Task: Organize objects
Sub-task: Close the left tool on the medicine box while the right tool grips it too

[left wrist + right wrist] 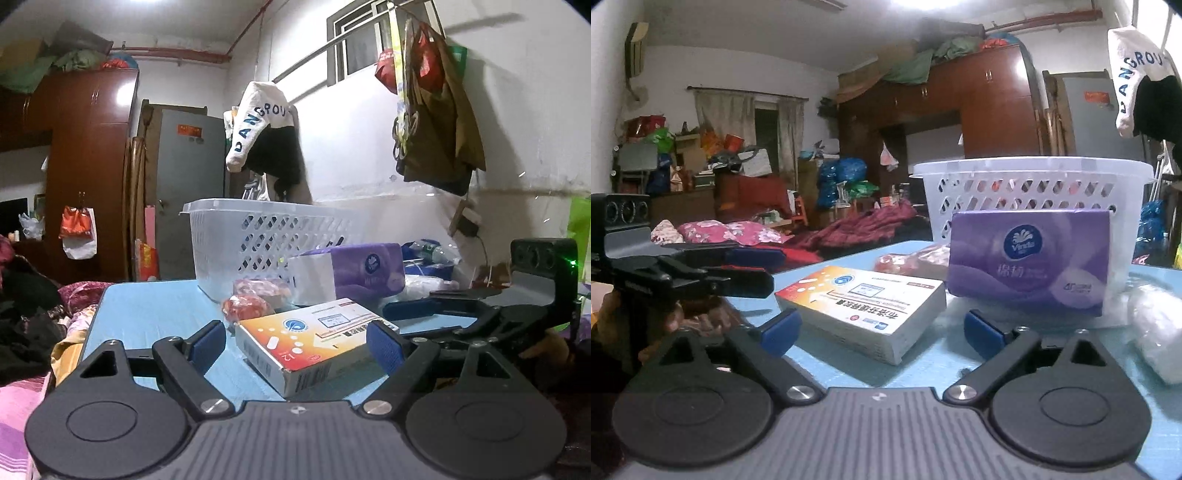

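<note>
Presently noted: medicine box (314, 343) flat on desk (147, 314) between spread pads of left tool (295, 345), long axis running 7 to 1 o'clock, basket (258, 236) beyond at 12; right tool (882, 328) spread, farther off, empty.

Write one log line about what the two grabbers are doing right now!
left gripper: open around medicine box | right gripper: open, empty | white basket: behind purple tissue pack | step: box not yet gripped
</note>
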### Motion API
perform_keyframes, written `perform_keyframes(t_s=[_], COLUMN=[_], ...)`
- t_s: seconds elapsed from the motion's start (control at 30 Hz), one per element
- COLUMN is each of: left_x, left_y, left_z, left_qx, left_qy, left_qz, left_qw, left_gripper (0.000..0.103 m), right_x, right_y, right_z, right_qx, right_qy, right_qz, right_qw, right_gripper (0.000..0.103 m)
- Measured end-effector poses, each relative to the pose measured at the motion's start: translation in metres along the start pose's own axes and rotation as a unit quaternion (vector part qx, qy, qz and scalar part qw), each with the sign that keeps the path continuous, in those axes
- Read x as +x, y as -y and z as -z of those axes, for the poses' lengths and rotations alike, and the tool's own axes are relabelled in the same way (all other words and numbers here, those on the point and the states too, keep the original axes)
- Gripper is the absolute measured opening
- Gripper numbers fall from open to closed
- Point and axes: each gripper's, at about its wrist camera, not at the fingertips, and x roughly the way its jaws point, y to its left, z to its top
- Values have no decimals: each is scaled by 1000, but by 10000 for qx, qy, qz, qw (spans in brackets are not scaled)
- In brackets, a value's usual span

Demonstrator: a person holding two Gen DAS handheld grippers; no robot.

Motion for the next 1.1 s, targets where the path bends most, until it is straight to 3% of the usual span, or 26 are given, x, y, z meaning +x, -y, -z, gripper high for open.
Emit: perform_keyframes(t_s=[0.2, 0.27, 0.43, 0.57, 1.1], left_x=[8, 12, 19, 19, 19], left_y=[1, -2, 0, -3, 15], left_z=[10, 12, 17, 18, 14], left_qx=[64, -27, -11, -78, 45], left_qy=[-168, -238, -335, -312, -70], left_qz=[151, 207, 204, 131, -42], left_qw=[9997, 9995, 9992, 9994, 10000], left_gripper=[81, 71, 64, 52, 49], right_x=[5, 6, 1, 0, -8], right_y=[-4, -3, -2, -2, -8], right_z=[4, 7, 9, 11, 7], right_qx=[-118, -156, -140, -131, -327], right_qy=[-133, -180, -114, -59, 125], right_qz=[9, 31, -44, -20, 239], right_qw=[9998, 9997, 9998, 9999, 9991], right_gripper=[78, 70, 69, 68, 62])
